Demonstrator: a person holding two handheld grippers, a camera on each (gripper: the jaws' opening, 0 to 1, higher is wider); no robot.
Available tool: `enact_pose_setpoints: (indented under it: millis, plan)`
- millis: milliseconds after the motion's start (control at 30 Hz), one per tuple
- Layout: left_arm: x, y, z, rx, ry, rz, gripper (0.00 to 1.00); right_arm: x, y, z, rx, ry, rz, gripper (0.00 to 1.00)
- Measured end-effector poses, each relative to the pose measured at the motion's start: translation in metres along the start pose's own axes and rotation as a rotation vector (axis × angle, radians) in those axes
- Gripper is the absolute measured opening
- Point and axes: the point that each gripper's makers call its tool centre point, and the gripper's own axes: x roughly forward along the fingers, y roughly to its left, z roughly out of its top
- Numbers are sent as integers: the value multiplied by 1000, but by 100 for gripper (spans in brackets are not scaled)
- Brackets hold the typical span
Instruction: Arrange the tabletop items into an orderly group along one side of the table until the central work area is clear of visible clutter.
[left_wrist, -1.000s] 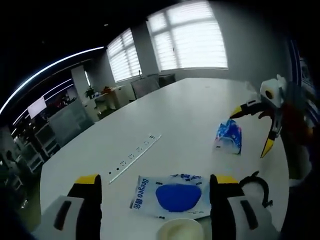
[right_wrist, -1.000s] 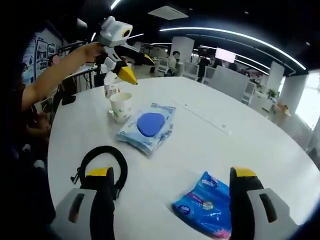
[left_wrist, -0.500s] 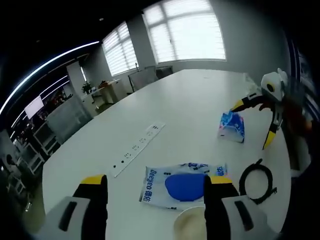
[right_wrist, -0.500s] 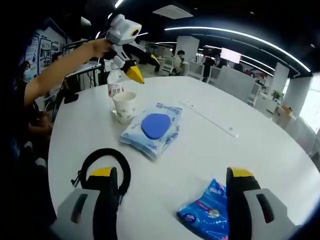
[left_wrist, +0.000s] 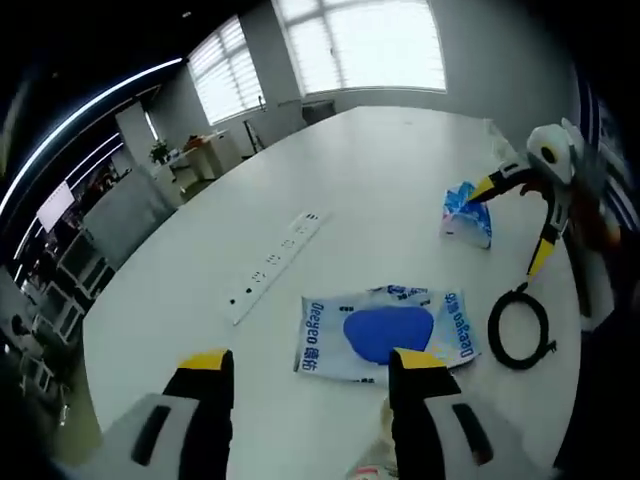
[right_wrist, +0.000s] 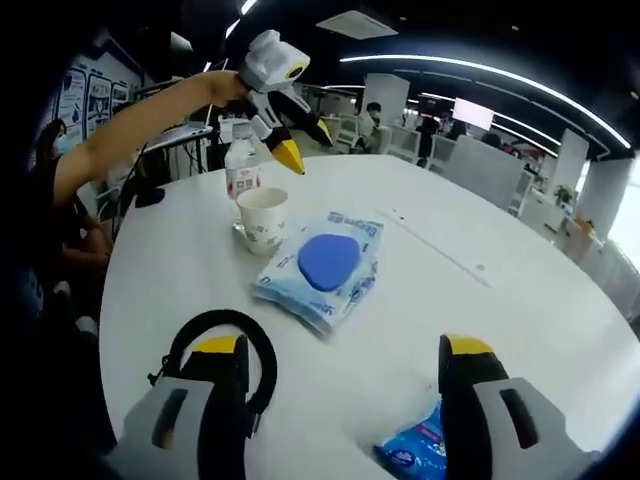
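A: Wipes pack (left_wrist: 385, 333), left gripper view: lies flat on the white table (left_wrist: 380, 190), just ahead of the left gripper (left_wrist: 308, 362), long axis crosswise to the jaws. Jaws spread, nothing between them. Black cable coil (left_wrist: 520, 331) just beside the pack; small blue packet (left_wrist: 468, 212) farther off, under the right gripper (left_wrist: 512, 225).

B: Right gripper view?

A: Right gripper (right_wrist: 343, 349) gaping, empty. Blue packet (right_wrist: 418, 450) close by its right jaw, so this hand is nearer. Cable coil (right_wrist: 222, 355) by the left jaw. Paper cup (right_wrist: 262, 219) upright beside a bottle (right_wrist: 241, 176); cup contents cannot be made out.
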Motion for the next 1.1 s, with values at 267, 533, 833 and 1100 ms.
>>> enact_pose_setpoints:
  millis: [267,533,833,1100]
  plan:
    - [5,-1,-10,23,74,-45,55,6,21,14,-103,-36,56,59]
    - [11,-6,-16,40,126,-63,53,10,34,19,-151,-29,98,54]
    - [20,-2,-19,60,193,-52,51,18,43,17,-243,-8,154,50]
    - [35,3,-27,90,259,-55,48,27,53,17,-357,1,205,42]
